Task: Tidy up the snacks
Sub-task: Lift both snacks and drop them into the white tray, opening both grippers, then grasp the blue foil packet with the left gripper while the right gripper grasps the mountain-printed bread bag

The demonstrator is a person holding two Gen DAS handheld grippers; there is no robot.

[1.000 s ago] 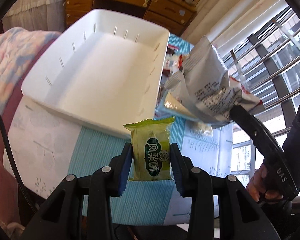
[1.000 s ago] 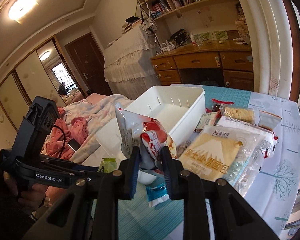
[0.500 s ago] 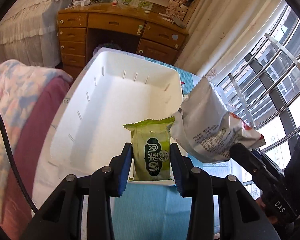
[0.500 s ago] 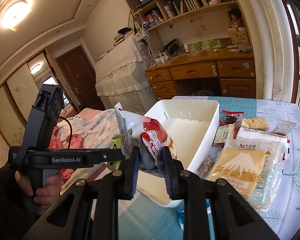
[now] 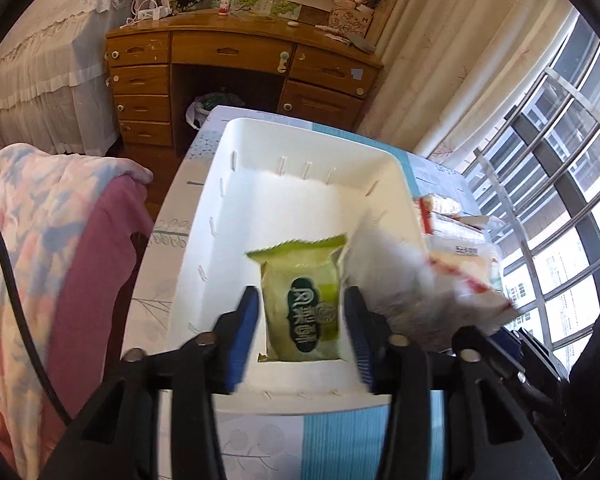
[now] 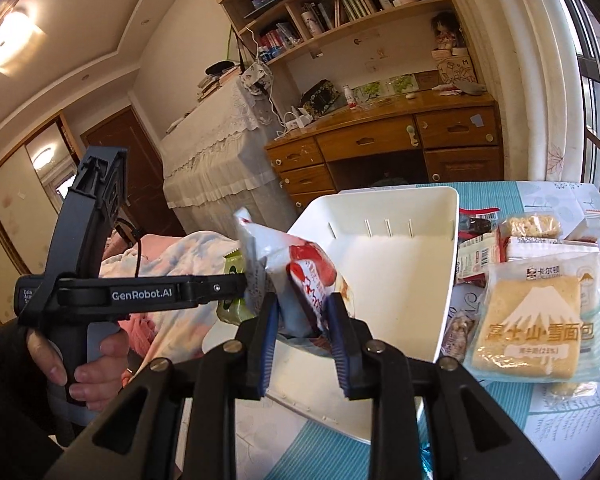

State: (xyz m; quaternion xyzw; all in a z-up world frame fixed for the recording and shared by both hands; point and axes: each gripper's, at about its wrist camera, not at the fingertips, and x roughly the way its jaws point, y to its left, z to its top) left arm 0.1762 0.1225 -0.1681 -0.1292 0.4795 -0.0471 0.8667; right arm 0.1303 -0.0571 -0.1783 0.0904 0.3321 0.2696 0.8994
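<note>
1. In the left wrist view we saw the left tongs (image 5: 300, 332) at the lower middle of the frame, above the white bin (image 5: 220, 208); their jaws were opening.
2. The green snack packet (image 5: 302, 300) stood upright between the two blue pads (image 5: 246, 330), with a visible gap on each side, so the pads no longer pressed it.
3. Its lower edge sat near the bin's near wall, inside the bin's outline.
4. In the right wrist view the right tongs (image 6: 302, 320) sat at the lower middle; their jaws were opening too.
5. The red-and-white snack bag (image 6: 300, 280) was still between those pads, rising up and to the left from them, in front of the bin's left edge.
6. Other snacks, among them a bread pack (image 6: 536, 316), lay on the counter (image 6: 560, 412) at the right of the frame, just beside the bin.
</note>
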